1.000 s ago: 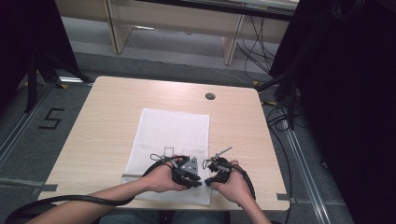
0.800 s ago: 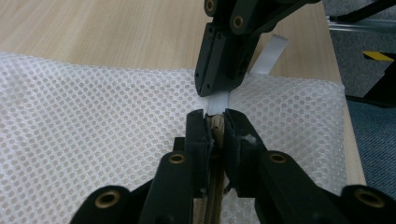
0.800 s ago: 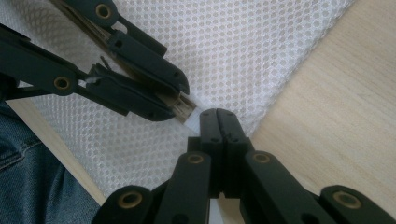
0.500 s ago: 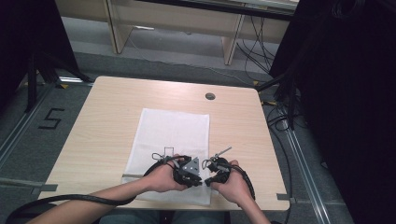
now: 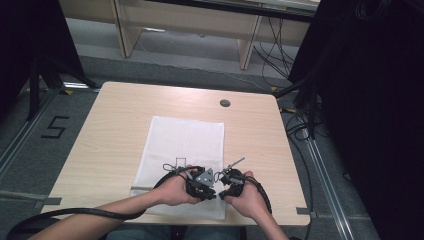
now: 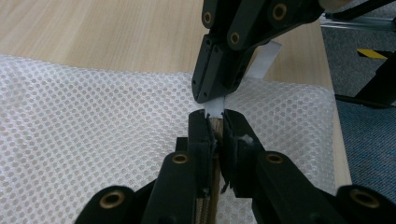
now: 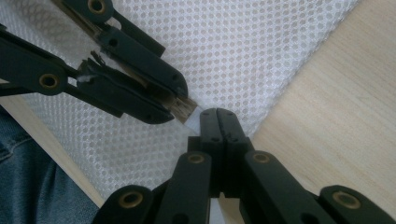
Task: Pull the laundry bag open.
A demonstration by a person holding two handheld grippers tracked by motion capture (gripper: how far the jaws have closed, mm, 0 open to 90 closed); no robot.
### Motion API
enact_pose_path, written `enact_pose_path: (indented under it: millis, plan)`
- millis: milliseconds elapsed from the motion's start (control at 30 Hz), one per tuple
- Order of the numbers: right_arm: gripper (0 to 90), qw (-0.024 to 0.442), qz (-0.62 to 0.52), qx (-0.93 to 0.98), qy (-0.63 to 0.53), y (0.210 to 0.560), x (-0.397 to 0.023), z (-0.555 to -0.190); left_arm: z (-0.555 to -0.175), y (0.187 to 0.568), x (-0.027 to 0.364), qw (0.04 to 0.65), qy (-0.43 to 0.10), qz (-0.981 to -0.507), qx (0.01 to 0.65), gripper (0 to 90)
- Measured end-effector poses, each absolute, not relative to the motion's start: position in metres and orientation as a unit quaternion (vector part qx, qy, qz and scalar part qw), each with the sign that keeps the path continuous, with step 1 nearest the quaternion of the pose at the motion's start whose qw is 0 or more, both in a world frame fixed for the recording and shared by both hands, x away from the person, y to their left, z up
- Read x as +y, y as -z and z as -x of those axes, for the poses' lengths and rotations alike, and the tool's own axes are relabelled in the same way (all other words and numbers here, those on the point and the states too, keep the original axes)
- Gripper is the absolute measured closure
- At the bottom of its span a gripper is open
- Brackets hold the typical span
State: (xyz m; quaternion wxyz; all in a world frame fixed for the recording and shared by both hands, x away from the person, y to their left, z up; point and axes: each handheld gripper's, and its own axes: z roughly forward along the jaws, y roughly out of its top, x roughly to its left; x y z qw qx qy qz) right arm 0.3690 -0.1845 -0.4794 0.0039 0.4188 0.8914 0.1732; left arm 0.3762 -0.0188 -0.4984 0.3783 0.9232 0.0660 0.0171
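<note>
White mesh mat (image 5: 185, 145) covers the desk (image 5: 110, 130); left gripper (image 6: 214, 122) clamps a wooden stick (image 6: 215, 128), right gripper (image 7: 219, 119) pinches its white strip (image 6: 264, 58)

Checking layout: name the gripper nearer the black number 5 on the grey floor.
Left. The left gripper, jaws just closed on a thin white-tipped strip, is right of the black number 5; the right gripper sits farther right.
</note>
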Motion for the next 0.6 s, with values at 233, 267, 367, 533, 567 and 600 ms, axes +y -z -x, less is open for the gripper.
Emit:
enact_pose_path:
  millis: [233, 267, 367, 533, 567, 600]
  plan:
    - [90.0, 0.009, -0.417, 0.893, -0.172, 0.4795, -0.1839, -0.3677, -0.3761, 0.4985, -0.0178, 0.377, -0.019, -0.924, 0.061, 81.8]
    - [90.0, 0.008, -0.414, 0.894, -0.172, 0.4793, -0.1844, -0.3678, -0.376, 0.4986, -0.0178, 0.378, -0.019, -0.924, 0.061, 81.8]
    - [90.0, 0.008, -0.411, 0.895, -0.172, 0.4793, -0.1846, -0.3678, -0.3748, 0.4989, -0.0175, 0.377, -0.018, -0.924, 0.065, 81.8]
    - [90.0, 0.005, -0.412, 0.894, -0.176, 0.4797, -0.1857, -0.3682, -0.3748, 0.499, -0.0169, 0.375, -0.019, -0.925, 0.063, 81.9]
    - [90.0, 0.003, -0.416, 0.892, -0.174, 0.4792, -0.1856, -0.3675, -0.3752, 0.4985, -0.0163, 0.373, -0.024, -0.926, 0.057, 81.9]
    - [90.0, 0.005, -0.412, 0.894, -0.177, 0.4798, -0.1862, -0.3681, -0.3752, 0.4979, -0.0154, 0.367, -0.027, -0.928, 0.056, 81.9]
